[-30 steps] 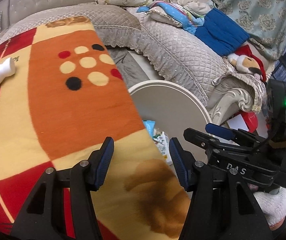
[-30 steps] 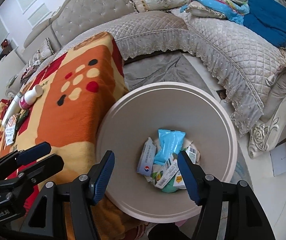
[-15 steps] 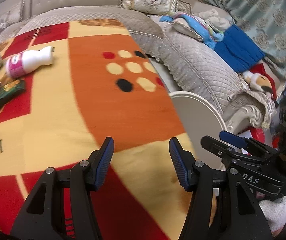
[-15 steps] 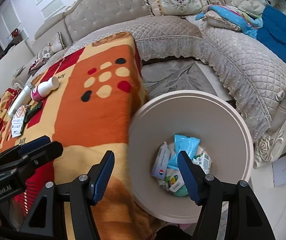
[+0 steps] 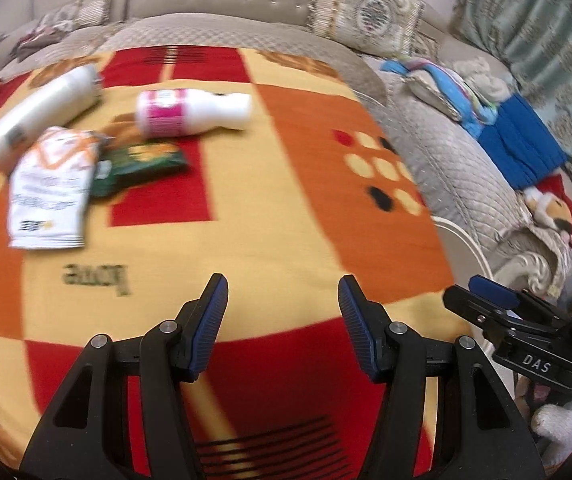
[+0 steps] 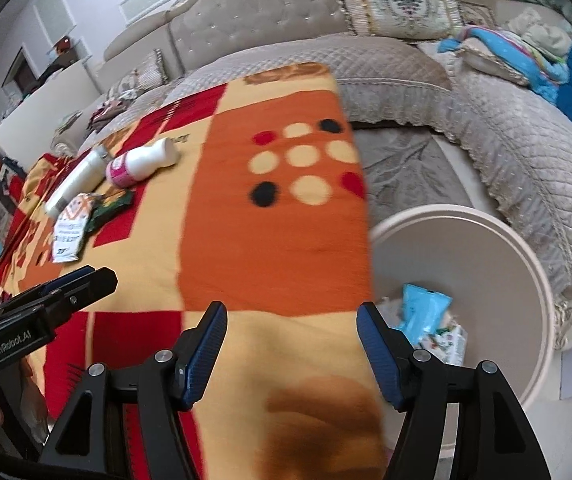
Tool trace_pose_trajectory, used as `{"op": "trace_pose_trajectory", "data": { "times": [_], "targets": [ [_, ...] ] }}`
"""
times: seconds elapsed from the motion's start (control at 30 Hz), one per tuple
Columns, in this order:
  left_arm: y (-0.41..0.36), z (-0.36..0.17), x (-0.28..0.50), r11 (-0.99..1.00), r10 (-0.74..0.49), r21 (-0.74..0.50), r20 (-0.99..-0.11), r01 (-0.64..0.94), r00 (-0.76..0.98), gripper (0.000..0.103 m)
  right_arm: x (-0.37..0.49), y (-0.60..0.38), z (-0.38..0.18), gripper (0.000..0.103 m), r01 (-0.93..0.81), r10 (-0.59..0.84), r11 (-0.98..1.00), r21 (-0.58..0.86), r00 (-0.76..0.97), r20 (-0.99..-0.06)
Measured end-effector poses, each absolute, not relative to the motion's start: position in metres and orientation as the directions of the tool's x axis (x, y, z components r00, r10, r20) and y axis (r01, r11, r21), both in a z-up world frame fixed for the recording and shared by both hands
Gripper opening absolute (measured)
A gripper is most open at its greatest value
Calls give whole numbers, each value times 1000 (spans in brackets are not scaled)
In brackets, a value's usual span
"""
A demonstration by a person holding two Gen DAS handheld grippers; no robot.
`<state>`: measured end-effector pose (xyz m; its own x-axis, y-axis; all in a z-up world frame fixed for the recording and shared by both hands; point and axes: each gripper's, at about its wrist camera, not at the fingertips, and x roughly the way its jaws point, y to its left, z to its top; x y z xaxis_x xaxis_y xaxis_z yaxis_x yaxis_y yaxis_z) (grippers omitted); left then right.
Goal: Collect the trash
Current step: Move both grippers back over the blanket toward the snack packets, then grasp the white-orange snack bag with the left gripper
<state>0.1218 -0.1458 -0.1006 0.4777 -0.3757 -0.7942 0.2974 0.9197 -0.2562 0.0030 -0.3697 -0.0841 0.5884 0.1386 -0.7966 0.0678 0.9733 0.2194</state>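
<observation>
Trash lies on the orange, red and yellow blanket (image 5: 286, 208): a white bottle with a pink label (image 5: 189, 114), a plain white bottle (image 5: 41, 108), a white wrapper (image 5: 51, 188) and a dark green wrapper (image 5: 141, 166). They also show in the right wrist view: pink-label bottle (image 6: 139, 162), white wrapper (image 6: 70, 228). My left gripper (image 5: 281, 316) is open and empty, well short of them. My right gripper (image 6: 292, 344) is open and empty over the blanket's edge. The beige bin (image 6: 518, 280) at its right holds several wrappers, one light blue (image 6: 422, 308).
A quilted grey sofa (image 6: 506, 148) with cushions, blue cloth (image 5: 518, 140) and a stuffed toy (image 5: 550, 208) runs behind and to the right. The bin's rim (image 5: 466, 248) shows at the blanket's right edge. My right gripper (image 5: 498, 300) shows in the left wrist view.
Both grippers have swung left, away from the bin and toward the blanket. The bottles and wrappers now sit nearer the middle of the left view. Both stay open.
</observation>
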Motion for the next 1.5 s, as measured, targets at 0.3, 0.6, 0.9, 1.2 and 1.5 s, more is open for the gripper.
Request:
{"op": "trace_pose_trajectory", "data": {
  "times": [0.3, 0.6, 0.9, 1.2, 1.5],
  "targets": [
    [-50, -101, 148, 954, -300, -263, -792, 147, 531, 68, 28, -311, -86, 67, -38, 200, 976, 216, 555, -807],
    [22, -116, 188, 954, -259, -298, -791, 22, 554, 68, 54, -262, -87, 67, -125, 246, 969, 212, 527, -813],
    [24, -137, 212, 956, -253, -294, -808, 8, 532, 68, 72, -238, -97, 67, -166, 265, 964, 210, 490, -830],
    [20, -137, 216, 957, -251, -290, -806, 13, 536, 61, 86, -231, -102, 67, -173, 268, 962, 210, 476, -837],
    [20, -128, 209, 950, -291, -306, -784, 66, 549, 16, 97, -217, -106, 68, -195, 282, 957, 214, 462, -841]
  ]
}}
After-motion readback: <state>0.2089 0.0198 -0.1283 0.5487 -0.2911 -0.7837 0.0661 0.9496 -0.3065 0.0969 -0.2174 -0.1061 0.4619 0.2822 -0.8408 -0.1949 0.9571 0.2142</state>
